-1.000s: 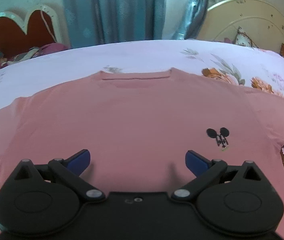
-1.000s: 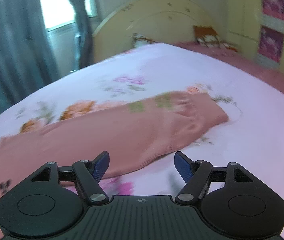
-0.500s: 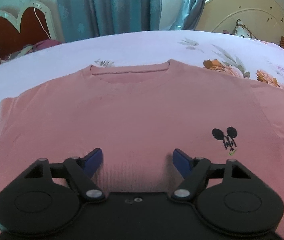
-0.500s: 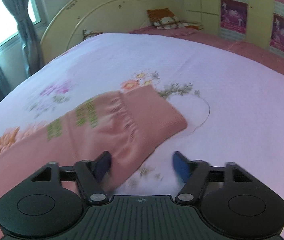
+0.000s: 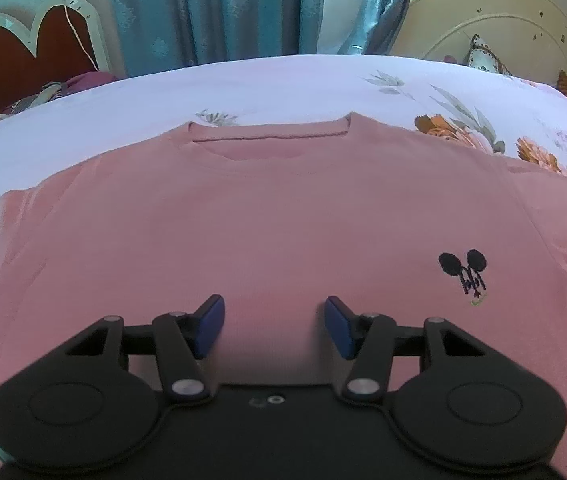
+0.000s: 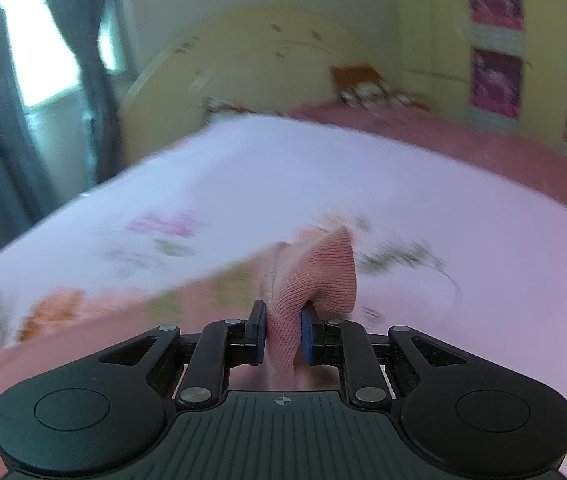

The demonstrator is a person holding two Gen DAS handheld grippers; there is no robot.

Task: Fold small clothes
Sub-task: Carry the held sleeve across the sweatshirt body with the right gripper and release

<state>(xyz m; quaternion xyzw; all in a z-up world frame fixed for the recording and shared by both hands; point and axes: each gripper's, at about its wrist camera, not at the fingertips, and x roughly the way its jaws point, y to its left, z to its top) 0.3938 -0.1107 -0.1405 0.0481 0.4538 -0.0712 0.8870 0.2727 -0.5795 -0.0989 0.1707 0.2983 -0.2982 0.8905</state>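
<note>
A pink long-sleeved shirt (image 5: 283, 220) lies flat, front up, on the floral bedsheet (image 5: 243, 88). Its neckline (image 5: 269, 140) is at the far side and a black mouse emblem (image 5: 463, 272) at the right chest. My left gripper (image 5: 273, 312) hovers low over the shirt's lower front. Its jaws are about half apart and closing, and the flat fabric under them is not pinched. In the right wrist view my right gripper (image 6: 283, 316) is closing, its pads pressing on the ribbed sleeve cuff (image 6: 323, 268), which stands bunched above the fingers.
A cream rounded headboard (image 5: 483, 32) with pillows (image 5: 483, 56) bounds the bed's right end. A red heart-shaped headboard (image 5: 23, 52) and blue curtains (image 5: 223, 12) stand behind. A yellow cabinet with pink pictures (image 6: 495, 40) is beyond the bedsheet (image 6: 363, 184).
The left jaws have narrowed over the shirt. The right gripper slid along the sleeve to its end and closed on the cuff, which now stands up bunched.
</note>
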